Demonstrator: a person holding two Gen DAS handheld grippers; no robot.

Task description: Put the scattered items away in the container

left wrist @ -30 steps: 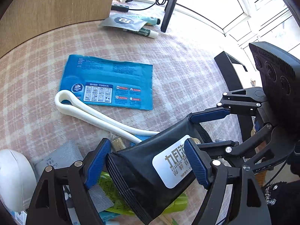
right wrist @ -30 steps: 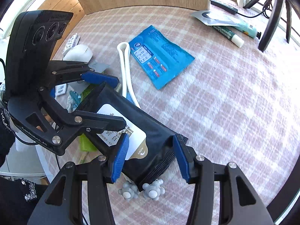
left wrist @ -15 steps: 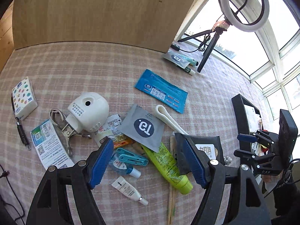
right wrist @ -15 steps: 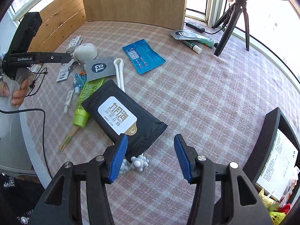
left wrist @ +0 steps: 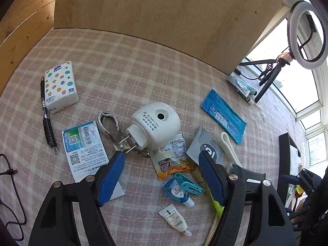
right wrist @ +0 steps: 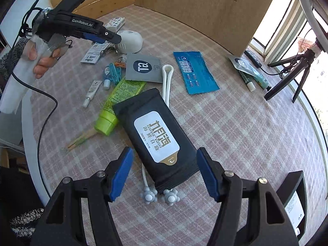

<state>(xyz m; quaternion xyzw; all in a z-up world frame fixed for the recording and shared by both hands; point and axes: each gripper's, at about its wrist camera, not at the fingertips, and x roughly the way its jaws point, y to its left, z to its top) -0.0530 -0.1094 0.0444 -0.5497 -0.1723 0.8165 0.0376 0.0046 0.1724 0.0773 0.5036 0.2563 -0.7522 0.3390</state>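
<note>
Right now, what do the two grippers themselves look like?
Both the left gripper and right gripper have black linkage arms with silver pivot screws and ridged blue fingertips. The left's black body reads GenRobot.AI in white; its white-wrapped handle trails a black cable.

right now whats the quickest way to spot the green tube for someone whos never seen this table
Start at the big black wipes pack lying in the middle of the checked tablecloth, just ahead of the open right gripper. The green tube lies partly under that pack's left edge. It is the only lime-green item, with a chunky flip cap pointing at the wooden chopsticks.
</note>
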